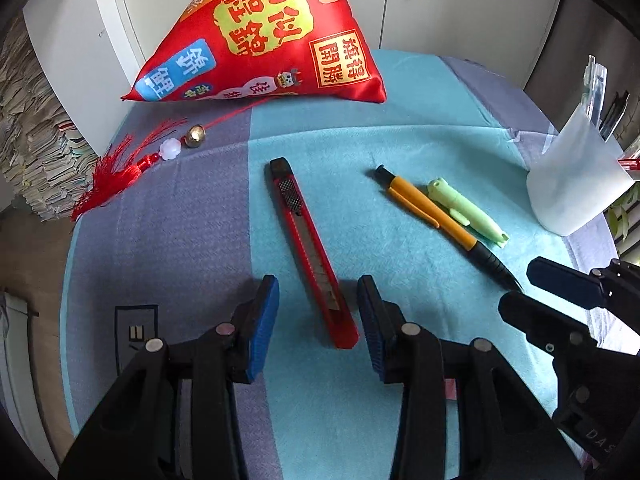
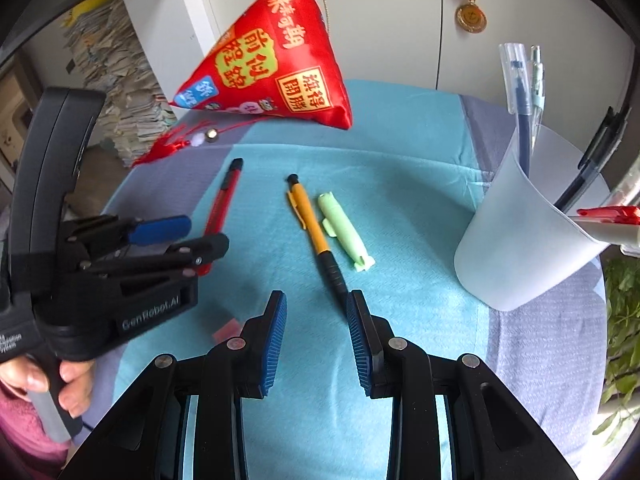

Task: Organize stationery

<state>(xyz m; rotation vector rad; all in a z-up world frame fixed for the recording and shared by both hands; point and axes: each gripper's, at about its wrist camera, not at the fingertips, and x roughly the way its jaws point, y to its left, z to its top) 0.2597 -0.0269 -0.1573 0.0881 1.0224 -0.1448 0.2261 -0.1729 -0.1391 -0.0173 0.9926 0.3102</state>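
Note:
A red utility knife [image 1: 310, 248] lies on the teal cloth, its near end between the fingers of my open left gripper [image 1: 318, 320]. An orange and black pen [image 1: 440, 220] and a light green marker [image 1: 466, 210] lie side by side to its right. My right gripper [image 2: 316, 328] is open and empty, with the pen's black tip [image 2: 334, 276] just ahead of its right finger. The knife [image 2: 222, 204], the pen and the marker [image 2: 346, 232] show in the right wrist view. A white translucent pen cup [image 2: 524, 240] stands at the right and holds several pens.
A red pyramid-shaped cushion [image 1: 260, 36] with a red tassel [image 1: 116, 176] and a small bell sits at the back of the table. A medal [image 2: 472, 16] hangs on the white cabinet behind. Stacks of paper [image 1: 28, 128] stand at the left. A small pink object [image 2: 226, 330] lies near my right gripper.

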